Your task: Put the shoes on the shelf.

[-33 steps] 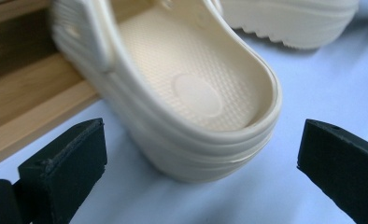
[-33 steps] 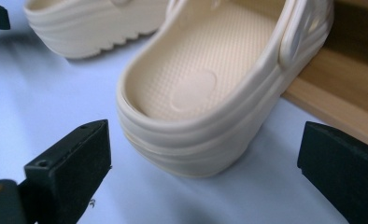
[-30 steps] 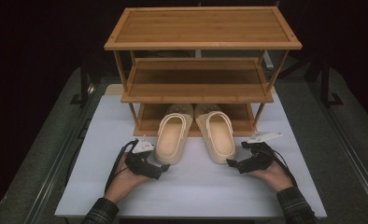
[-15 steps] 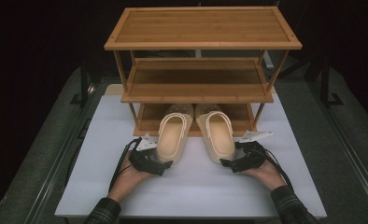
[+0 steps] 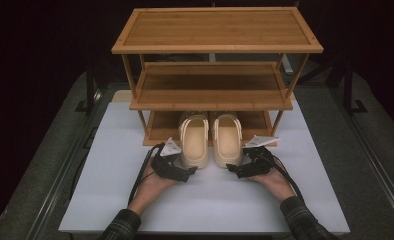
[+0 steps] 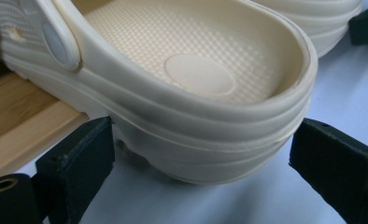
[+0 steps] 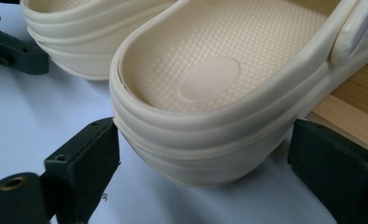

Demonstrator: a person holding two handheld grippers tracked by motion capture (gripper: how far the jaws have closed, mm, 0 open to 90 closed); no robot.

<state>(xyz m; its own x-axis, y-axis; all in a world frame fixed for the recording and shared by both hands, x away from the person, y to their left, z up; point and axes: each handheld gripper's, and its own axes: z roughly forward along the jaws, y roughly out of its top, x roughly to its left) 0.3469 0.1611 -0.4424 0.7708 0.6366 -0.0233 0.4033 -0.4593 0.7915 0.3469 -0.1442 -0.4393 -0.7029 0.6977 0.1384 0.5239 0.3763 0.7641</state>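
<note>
Two cream clogs stand side by side, toes under the bottom shelf of a bamboo shoe rack. My left gripper is at the heel of the left clog. In the left gripper view that heel sits between the jaws of the left gripper, which have just been closing; a gap remains at one pad. My right gripper is at the heel of the right clog. In the right gripper view its heel lies between the closing jaws of the right gripper, not clamped.
The rack has three shelves and stands at the back of a white tabletop. Its bottom shelf edge runs close beside each heel. A dark floor with metal rails surrounds the table.
Both hands have slid inward from beside the clogs to their heels. Each gripper's jaws now straddle a heel.
</note>
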